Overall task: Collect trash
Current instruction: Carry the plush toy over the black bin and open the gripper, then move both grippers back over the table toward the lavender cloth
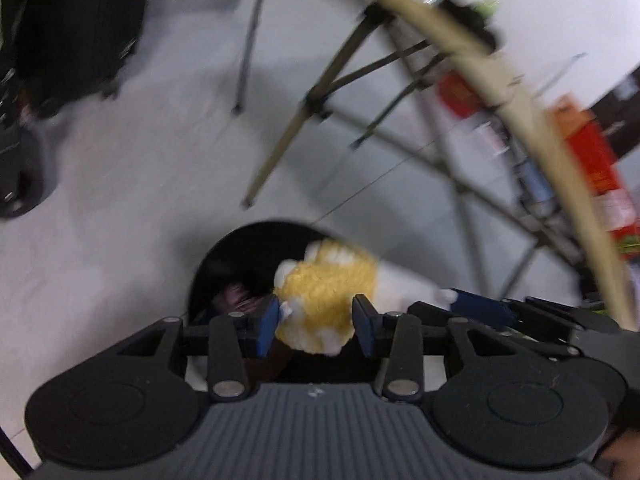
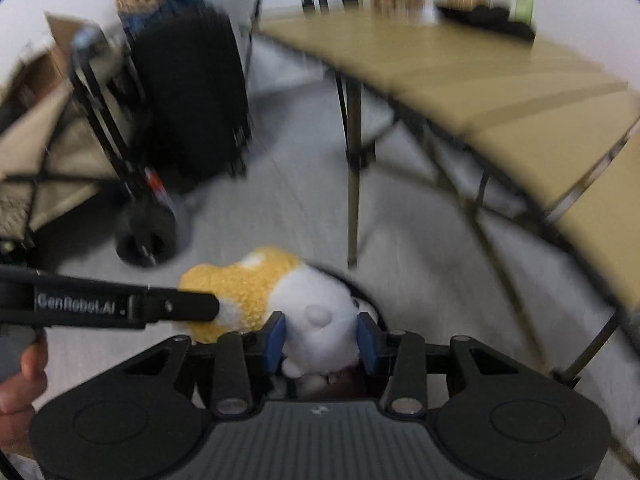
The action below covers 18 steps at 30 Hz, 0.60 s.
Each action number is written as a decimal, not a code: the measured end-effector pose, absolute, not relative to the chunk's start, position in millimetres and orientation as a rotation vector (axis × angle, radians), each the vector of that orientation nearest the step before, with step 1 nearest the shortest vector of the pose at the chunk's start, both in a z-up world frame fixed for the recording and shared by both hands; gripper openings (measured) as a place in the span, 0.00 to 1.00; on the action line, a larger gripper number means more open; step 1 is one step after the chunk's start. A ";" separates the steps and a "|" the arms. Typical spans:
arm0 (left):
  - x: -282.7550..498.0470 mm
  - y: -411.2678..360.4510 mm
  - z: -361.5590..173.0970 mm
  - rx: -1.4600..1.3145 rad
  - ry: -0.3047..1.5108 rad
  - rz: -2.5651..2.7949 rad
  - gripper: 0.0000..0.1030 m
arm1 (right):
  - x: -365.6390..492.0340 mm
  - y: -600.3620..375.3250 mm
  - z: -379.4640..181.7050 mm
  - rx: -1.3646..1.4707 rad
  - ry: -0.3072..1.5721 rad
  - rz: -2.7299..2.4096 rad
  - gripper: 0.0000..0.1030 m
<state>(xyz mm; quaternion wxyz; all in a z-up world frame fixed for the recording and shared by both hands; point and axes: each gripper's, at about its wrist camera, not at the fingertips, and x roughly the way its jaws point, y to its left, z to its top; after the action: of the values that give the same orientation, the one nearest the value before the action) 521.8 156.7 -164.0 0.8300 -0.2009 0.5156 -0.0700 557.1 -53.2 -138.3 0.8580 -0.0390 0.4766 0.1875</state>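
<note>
A yellow and white plush toy [image 1: 324, 288] is held by both grippers above a round black trash bin [image 1: 236, 272] on the floor. My left gripper [image 1: 316, 322] is shut on the toy's yellow end. My right gripper [image 2: 322, 340] is shut on the toy's white end [image 2: 316, 320]. In the right wrist view the left gripper's arm reaches in from the left to the yellow part [image 2: 236, 284], and the bin's rim [image 2: 370, 300] shows just behind the toy. Some dark trash lies inside the bin [image 1: 240, 296].
A tan folding table [image 2: 500, 92] on thin legs stands to the right. A black suitcase [image 2: 192, 96] and a folding cart [image 2: 48, 152] with a black wheel stand on the left. Red boxes [image 1: 592, 160] sit beyond the table's edge. The floor is light grey.
</note>
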 end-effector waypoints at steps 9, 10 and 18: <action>520.4 137.4 -195.4 -0.265 1.210 -0.115 0.44 | 565.4 -31.9 -212.7 -0.158 1.142 0.416 0.37; 522.1 135.7 -197.3 -0.251 1.215 -0.103 0.48 | 565.5 -30.8 -213.9 -0.167 1.149 0.423 0.37; 529.3 137.0 -195.7 -0.231 1.201 -0.043 0.51 | 571.0 -35.3 -212.5 -0.163 1.143 0.412 0.50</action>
<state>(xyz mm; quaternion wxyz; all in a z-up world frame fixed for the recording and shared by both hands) 529.3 137.0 -195.7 0.8186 -0.1082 0.5637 -0.0201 571.0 -35.3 -212.5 0.8179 -0.0767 0.5365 0.1932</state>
